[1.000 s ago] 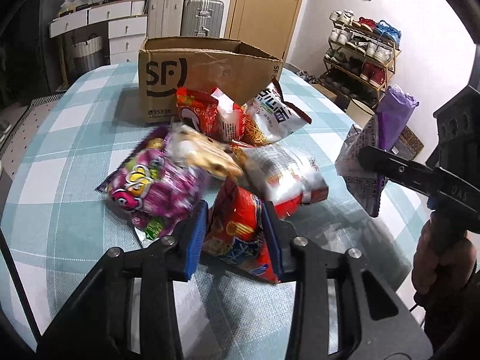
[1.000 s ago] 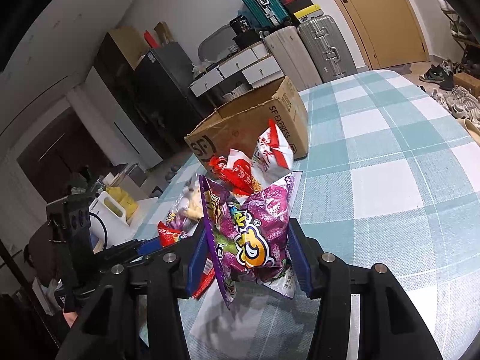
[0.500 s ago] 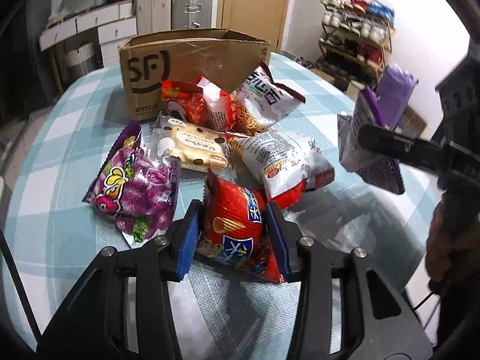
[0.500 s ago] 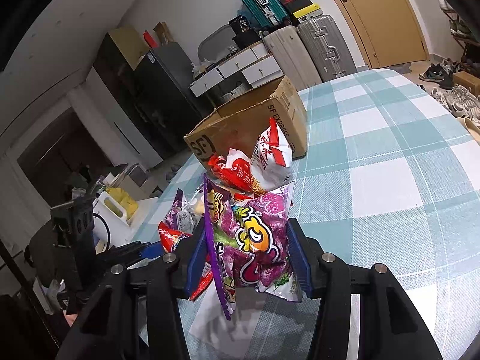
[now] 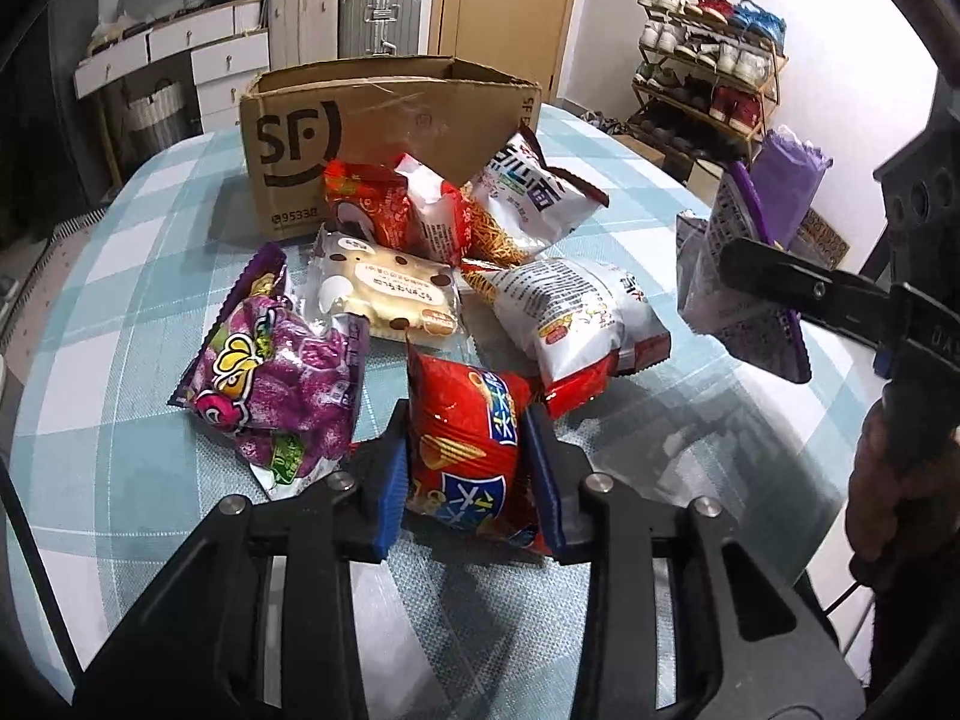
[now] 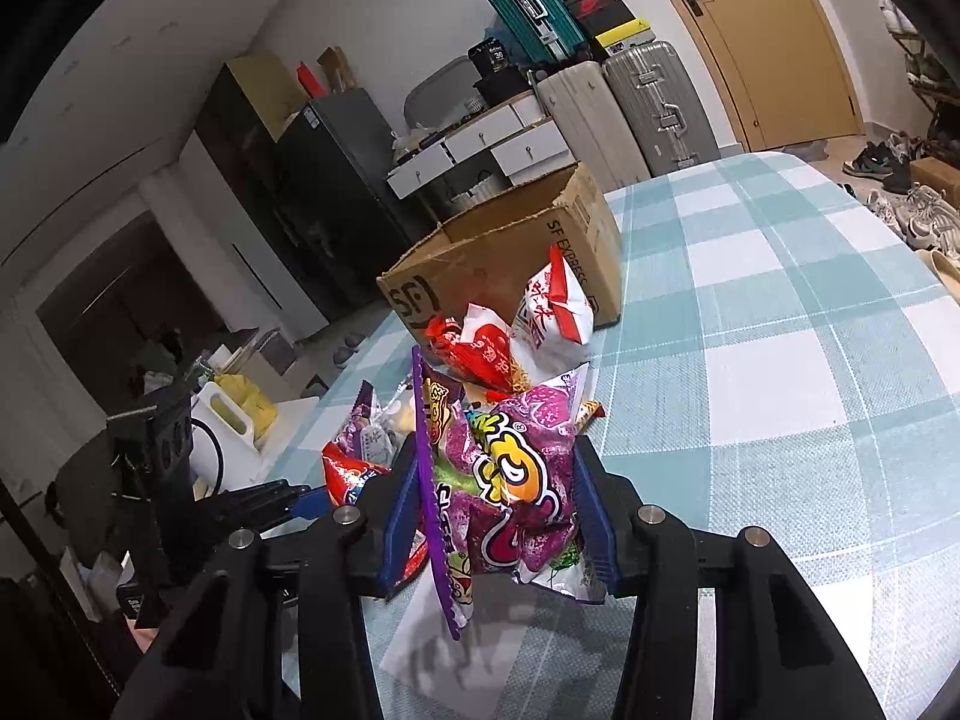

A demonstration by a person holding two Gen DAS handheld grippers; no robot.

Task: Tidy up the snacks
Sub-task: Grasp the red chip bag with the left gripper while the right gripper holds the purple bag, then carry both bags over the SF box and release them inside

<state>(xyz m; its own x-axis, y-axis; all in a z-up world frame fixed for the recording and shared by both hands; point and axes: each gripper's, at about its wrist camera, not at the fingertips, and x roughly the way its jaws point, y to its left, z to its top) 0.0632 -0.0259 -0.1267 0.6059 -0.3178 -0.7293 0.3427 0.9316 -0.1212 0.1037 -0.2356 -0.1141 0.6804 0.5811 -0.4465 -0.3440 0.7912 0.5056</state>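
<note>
Your left gripper [image 5: 468, 474] is clamped across a red crinkly chip bag [image 5: 465, 444] at the near edge of the pile, in front of the open brown cardboard box [image 5: 384, 138] marked SF. Your right gripper [image 6: 498, 522] grips a purple foil snack bag [image 6: 510, 480], held clear of the checked tablecloth [image 6: 780, 360], nearer you than the box. Both bags look poised for loading into it; the remaining packets lie heaped against its front wall.
</note>
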